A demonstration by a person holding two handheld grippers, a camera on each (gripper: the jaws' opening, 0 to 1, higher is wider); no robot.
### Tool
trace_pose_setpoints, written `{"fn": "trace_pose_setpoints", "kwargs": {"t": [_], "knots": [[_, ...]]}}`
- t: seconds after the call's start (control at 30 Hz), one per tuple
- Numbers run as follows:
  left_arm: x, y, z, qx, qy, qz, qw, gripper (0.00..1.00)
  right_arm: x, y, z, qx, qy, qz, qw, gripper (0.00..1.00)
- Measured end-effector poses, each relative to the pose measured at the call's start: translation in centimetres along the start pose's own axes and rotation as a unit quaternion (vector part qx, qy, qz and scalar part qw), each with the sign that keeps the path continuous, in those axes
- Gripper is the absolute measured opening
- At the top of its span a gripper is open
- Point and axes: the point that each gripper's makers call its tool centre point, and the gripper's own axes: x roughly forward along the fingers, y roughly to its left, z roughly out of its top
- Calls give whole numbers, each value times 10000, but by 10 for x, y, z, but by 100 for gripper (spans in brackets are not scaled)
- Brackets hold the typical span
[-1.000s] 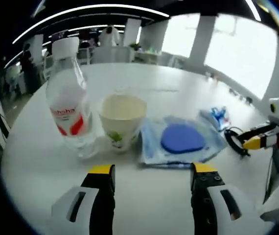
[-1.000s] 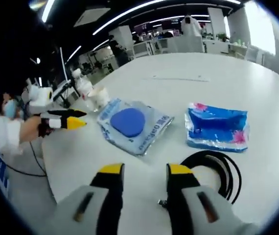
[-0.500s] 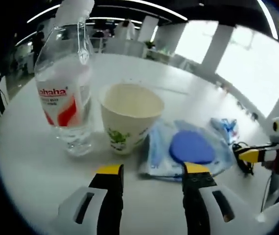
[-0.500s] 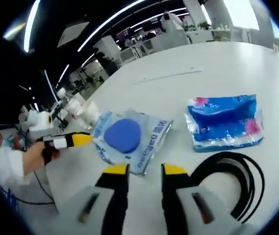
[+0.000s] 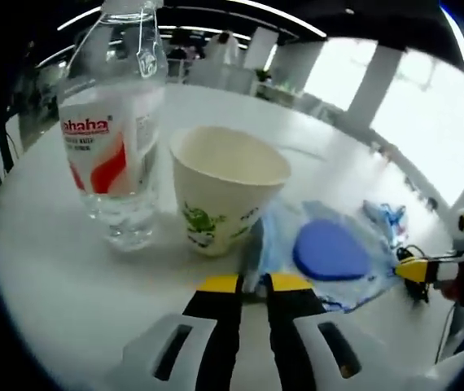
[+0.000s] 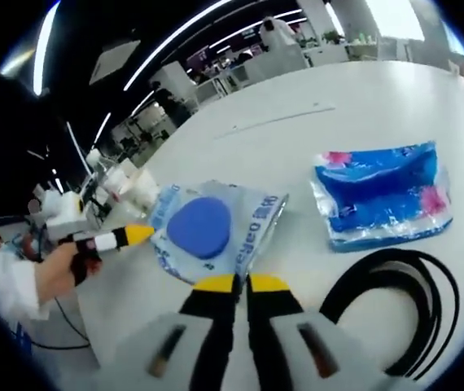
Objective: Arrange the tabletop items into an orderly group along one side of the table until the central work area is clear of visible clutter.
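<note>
Bottle (image 5: 116, 122) cap cut off; cable (image 6: 411, 309) partly out of frame.

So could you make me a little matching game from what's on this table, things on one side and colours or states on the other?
Things:
1. clear plastic water bottle
2. cream paper cup
3. coiled cable
4. flat plastic packet with a round pad

Descriptions:
A. black, lying in loops
B. red and white label
C. pinched at its edges by both claws
D. standing open, little green print

Pairs: 1-B, 2-D, 3-A, 4-C
</note>
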Motion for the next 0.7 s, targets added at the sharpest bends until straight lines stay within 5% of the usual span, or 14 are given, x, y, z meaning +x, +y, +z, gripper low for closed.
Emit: {"fn": "trace_pose_setpoints", "kwargs": {"t": [0.27,0.4,0.7], "knots": [[0,-5,-5,272,136,27,9995,1,-2,1,7,-295,-99,-47,9995,0],[-4,-10,-3,841,78,118,9964,0,-5,1,22,-910,-212,-130,9955,0],[-8,-28,11,1044,-315,40,9940,0,-10,-7,53,-1522,-408,-249,9872,0]]}}
